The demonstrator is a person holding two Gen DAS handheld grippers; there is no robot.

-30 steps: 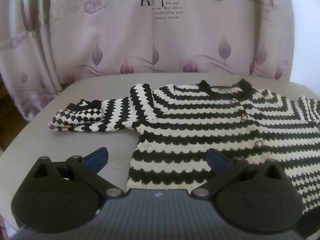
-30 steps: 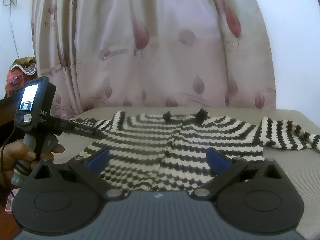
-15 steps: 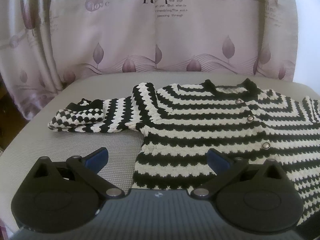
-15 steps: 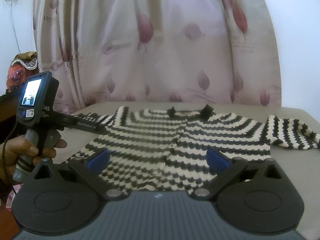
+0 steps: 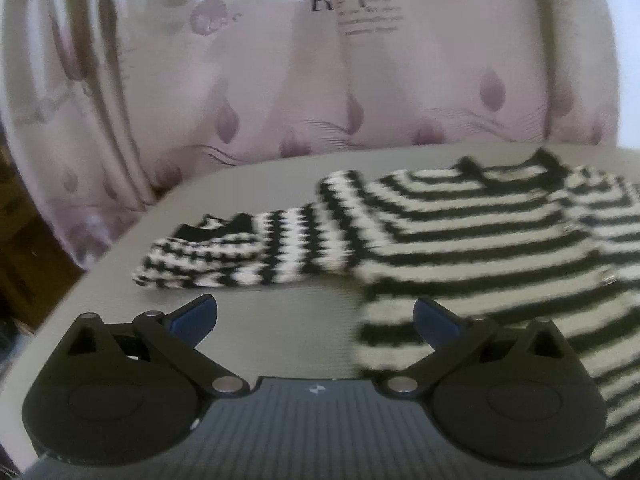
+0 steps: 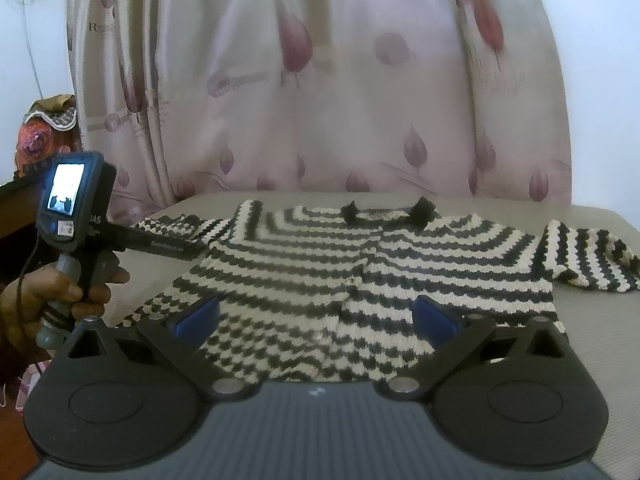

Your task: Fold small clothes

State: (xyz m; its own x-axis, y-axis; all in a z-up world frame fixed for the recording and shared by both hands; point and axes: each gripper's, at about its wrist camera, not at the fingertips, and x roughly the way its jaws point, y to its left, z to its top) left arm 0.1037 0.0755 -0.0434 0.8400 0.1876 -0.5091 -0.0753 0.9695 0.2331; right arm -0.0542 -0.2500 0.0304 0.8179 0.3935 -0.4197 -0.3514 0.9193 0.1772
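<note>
Hand (image 6: 48, 292) at far left of the right wrist view grips the handle of the left tongs' body, whose small lit screen faces me. Its front end reaches over the cuff of the cardigan's left-lying sleeve (image 5: 224, 256); I cannot tell from this view whether it touches. In the left wrist view my left tongs (image 5: 316, 318) stand wide apart with nothing between the blue pads (image 5: 194, 316); the left pad is over bare grey worktop (image 5: 280, 328), the right pad over the cardigan's lower side edge. That view is motion-blurred. Cardigan (image 6: 360, 280), black-and-white striped knit with a black collar, lies flat and face up on the worktop, collar toward the curtain (image 6: 320, 80), front placket with small buttons running down the middle. The left-lying sleeve is bent back on itself near the cuff. My right tongs (image 6: 316, 316) are likewise spread wide, gripping nothing, both pads hovering over the cardigan's lower hem area. The other sleeve (image 6: 588, 260) stretches out to the right, rumpled at its end. Pink leaf-print curtain hangs directly behind the worktop, white wall on either side.
</note>
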